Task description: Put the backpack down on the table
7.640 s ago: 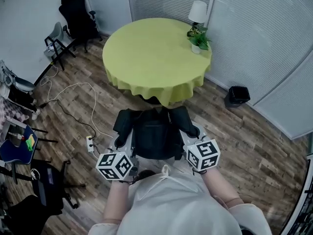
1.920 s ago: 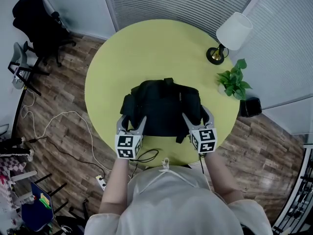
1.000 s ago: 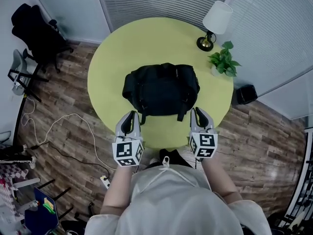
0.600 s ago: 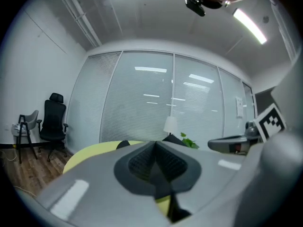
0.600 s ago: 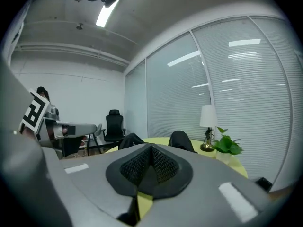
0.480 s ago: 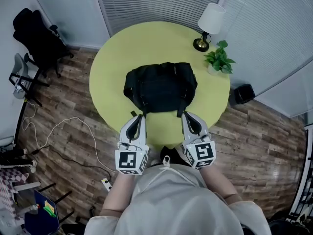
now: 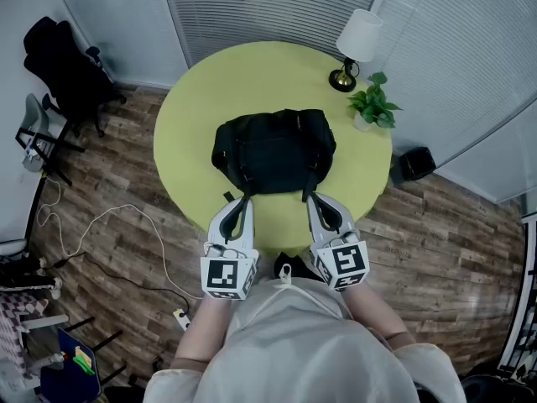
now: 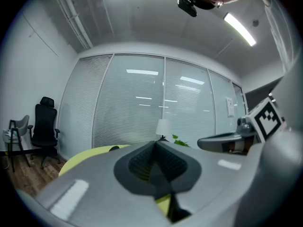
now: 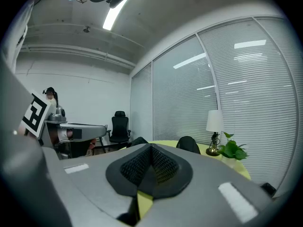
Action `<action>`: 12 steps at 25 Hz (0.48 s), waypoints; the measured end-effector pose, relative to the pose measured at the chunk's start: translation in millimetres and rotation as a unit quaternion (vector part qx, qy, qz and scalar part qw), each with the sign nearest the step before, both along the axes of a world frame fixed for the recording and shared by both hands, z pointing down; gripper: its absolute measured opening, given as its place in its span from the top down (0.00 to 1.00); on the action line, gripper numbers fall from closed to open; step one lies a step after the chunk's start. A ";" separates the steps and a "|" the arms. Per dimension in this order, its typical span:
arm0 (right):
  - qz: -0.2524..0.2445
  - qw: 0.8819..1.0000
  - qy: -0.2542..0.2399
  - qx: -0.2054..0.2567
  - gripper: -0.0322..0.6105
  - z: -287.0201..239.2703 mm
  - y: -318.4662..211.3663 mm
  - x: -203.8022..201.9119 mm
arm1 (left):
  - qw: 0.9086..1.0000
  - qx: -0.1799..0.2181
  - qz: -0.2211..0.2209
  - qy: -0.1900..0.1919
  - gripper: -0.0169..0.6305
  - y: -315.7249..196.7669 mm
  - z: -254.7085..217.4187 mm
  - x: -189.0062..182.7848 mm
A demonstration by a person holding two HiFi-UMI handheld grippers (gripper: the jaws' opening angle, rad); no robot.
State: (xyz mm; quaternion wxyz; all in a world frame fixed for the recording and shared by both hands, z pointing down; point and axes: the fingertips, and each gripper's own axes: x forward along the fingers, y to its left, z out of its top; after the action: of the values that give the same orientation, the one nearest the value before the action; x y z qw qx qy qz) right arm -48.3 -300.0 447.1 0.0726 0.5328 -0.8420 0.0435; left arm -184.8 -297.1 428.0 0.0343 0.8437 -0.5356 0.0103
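Observation:
The black backpack (image 7: 273,151) lies on the round yellow-green table (image 7: 210,82), near its front half, with its straps trailing toward me. Both grippers hang just off the table's near edge, apart from the bag. My left gripper (image 7: 243,201) is shut with nothing in it; in the left gripper view its pads (image 8: 142,162) meet over the table (image 8: 90,152). My right gripper (image 7: 312,198) is also shut and empty, pads (image 9: 163,164) pressed together. In the right gripper view the backpack (image 9: 188,144) shows only as dark humps beyond the jaws.
A table lamp (image 7: 352,44) and a potted plant (image 7: 375,107) stand at the table's far right. On the wooden floor are a black bin (image 7: 415,162), a black office chair (image 7: 63,53) and a white cable (image 7: 109,225) at the left.
Both grippers drew back from the backpack toward me, rose a little, and their slightly parted jaws closed. The backpack stays put on the table.

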 end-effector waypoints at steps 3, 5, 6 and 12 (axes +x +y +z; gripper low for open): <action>-0.012 1.000 0.002 0.000 0.95 -1.1 0.0 -4.0 | 1.000 -0.008 0.007 0.001 0.96 -1.1 2.0 2.1; -0.015 1.000 0.005 0.001 0.95 -2.4 -0.4 -5.1 | 1.000 -0.011 0.010 0.002 0.96 -2.2 2.4 3.4; -0.015 1.000 0.006 0.001 0.95 -2.6 -0.5 -5.3 | 1.000 -0.011 0.010 0.000 0.96 -2.5 2.4 3.8; -0.013 1.000 0.006 -0.003 0.95 -0.4 -4.6 -4.1 | 0.999 -0.018 0.011 -0.030 0.96 -6.2 10.1 7.4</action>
State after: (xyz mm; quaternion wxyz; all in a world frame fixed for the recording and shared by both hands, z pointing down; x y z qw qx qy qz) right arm -52.4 -304.6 446.6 0.0795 0.5219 -0.8482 0.0422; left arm -177.4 -303.2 438.1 0.0333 0.8483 -0.5264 0.0459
